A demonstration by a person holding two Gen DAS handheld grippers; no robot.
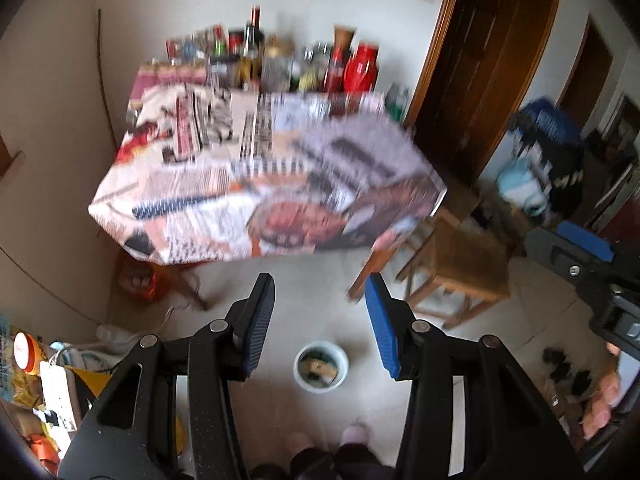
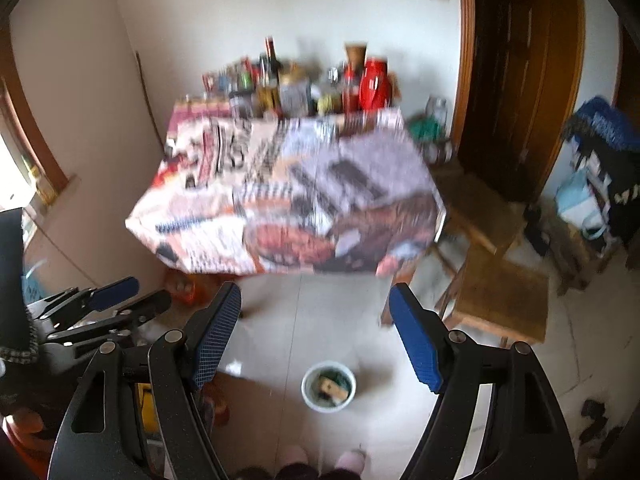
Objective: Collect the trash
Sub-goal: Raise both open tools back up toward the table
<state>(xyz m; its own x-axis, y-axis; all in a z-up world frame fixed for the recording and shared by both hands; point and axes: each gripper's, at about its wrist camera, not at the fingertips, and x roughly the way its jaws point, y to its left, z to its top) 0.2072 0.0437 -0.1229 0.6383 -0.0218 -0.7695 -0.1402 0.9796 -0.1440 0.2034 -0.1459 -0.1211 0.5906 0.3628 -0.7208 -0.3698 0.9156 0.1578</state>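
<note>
Left wrist view: my left claw [image 1: 320,292] stands apart, nothing between its fingers. The small white bin [image 1: 321,366] with trash inside sits on the floor tiles below, framed between the fingers. Worktop [image 1: 264,184] beyond, blurred.

Right wrist view: right claw [image 2: 316,300] apart, empty; bin [image 2: 329,386] on the floor between its fingers.

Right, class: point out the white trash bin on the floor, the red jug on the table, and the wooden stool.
white trash bin [image 2: 329,386]: right wrist view, on the trash inside it.
red jug [image 2: 374,84]: right wrist view, on its body.
wooden stool [image 1: 468,258]: left wrist view, on its seat.
</note>
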